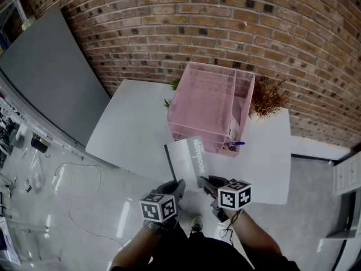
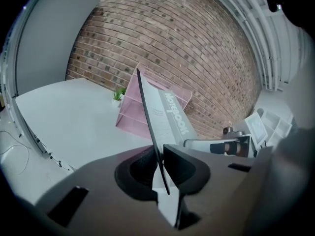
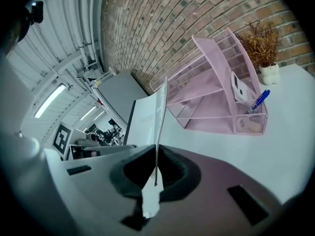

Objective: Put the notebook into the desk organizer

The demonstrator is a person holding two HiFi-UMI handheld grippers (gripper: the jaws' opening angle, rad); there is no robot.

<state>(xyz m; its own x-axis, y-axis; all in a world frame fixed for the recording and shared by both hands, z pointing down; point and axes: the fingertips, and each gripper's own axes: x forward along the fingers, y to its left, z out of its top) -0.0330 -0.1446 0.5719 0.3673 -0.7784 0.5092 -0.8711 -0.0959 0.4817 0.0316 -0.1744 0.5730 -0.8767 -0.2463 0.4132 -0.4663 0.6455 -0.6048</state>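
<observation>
At the far left a grey panel (image 1: 51, 78) leans along the brick wall (image 1: 225, 21), and beside it the white table (image 1: 135, 129) stretches toward the right; a small green plant (image 1: 175, 85) peeks out behind the pink organizer at the table's far side; low in the head view the left gripper (image 1: 176, 186) reaches up from the near edge, and in its own view its jaws (image 2: 160, 168) are pressed onto the dark near edge of the notebook (image 2: 170, 117), which stands edge-on between the pads and rises toward the organizer (image 2: 130, 112); the notebook (image 1: 189, 157) is held in the air over the table's near side, tilted, its grey cover with white lettering facing up, its far end just in front of the organizer's lower front and still outside it; whether it touches the mesh I cannot tell; just right of it the right gripper (image 1: 207, 183) pinches the same notebook, and the right gripper view shows its jaws (image 3: 155, 173) closed on a thin pale edge of the notebook (image 3: 145, 119); further right stands the pink mesh desk organizer (image 1: 192, 106), upright on the table, with tiered shelves (image 3: 216, 82); a blue pen (image 3: 260, 100) sticks out of its small front compartment; at the far right a dried brown plant (image 1: 268, 97) sits in a white pot beside the organizer.
</observation>
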